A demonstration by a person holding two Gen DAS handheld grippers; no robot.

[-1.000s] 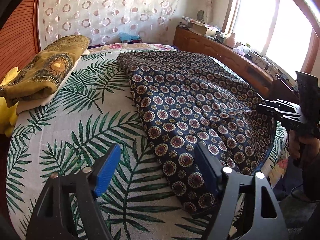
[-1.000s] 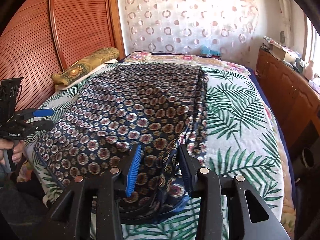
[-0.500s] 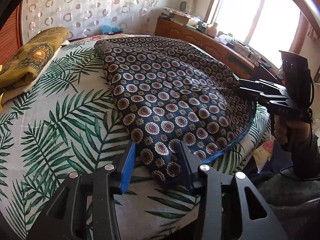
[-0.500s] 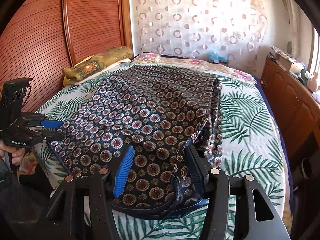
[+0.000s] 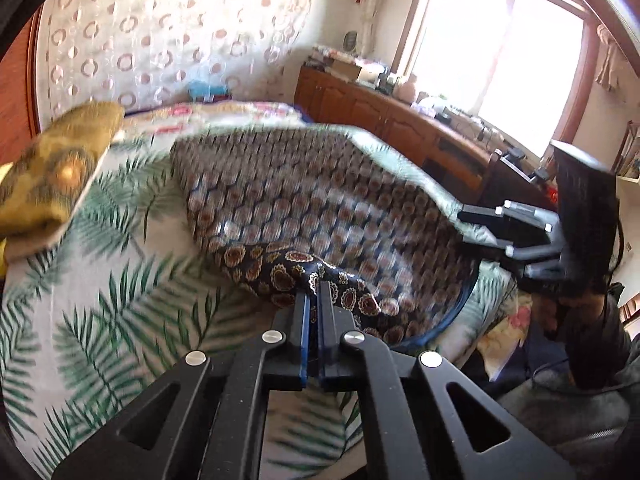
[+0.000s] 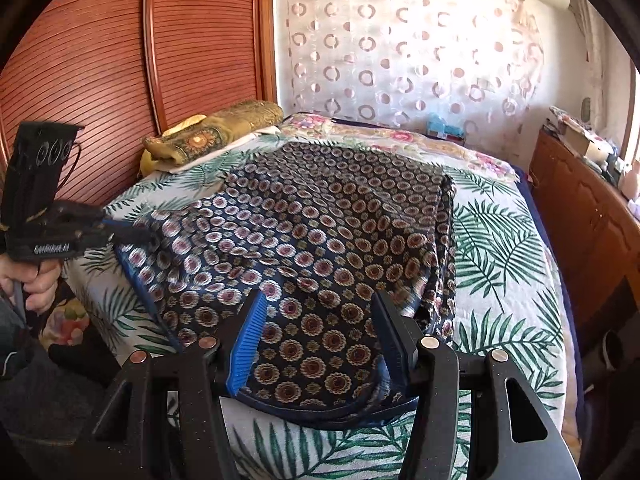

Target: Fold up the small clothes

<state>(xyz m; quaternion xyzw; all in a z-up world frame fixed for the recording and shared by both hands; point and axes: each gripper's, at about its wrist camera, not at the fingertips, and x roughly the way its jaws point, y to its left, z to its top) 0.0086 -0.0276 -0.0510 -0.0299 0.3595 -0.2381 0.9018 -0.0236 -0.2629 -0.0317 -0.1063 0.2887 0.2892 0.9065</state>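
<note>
Soft, thin and light by the look of it: a navy medallion-print garment (image 6: 320, 232), spread flat over the palm-leaf bedsheet (image 6: 504, 248) of the bed, reaching from near the foot edge up toward the floral bedding at the far end. Drapes and wrinkles readily, so likely to sag between two holds and to slide a little on the smooth sheet; nothing fragile about it.

Left hand-held gripper (image 5: 313, 286): pinched fully shut on the garment's near left corner, a bunched ridge of cloth rising into the fingertips. Seen from the right wrist view, the same gripper (image 6: 132, 234) sits at the left edge of the cloth beside the blue-piped hem.

Right hand-held gripper (image 6: 320, 312): roughly half open, its fingers straddling the near right corner, with cloth lying between them but not squeezed. No grip here yet.

Best holds, in judgement: the two near corners, right at the piped hem where the doubled layers give more to bite on. Needs an even lift on both sides, or the loose middle will drag and crease. Folded yellow-brown cloth (image 6: 212, 136) lying by the headboard, well apart.
</note>
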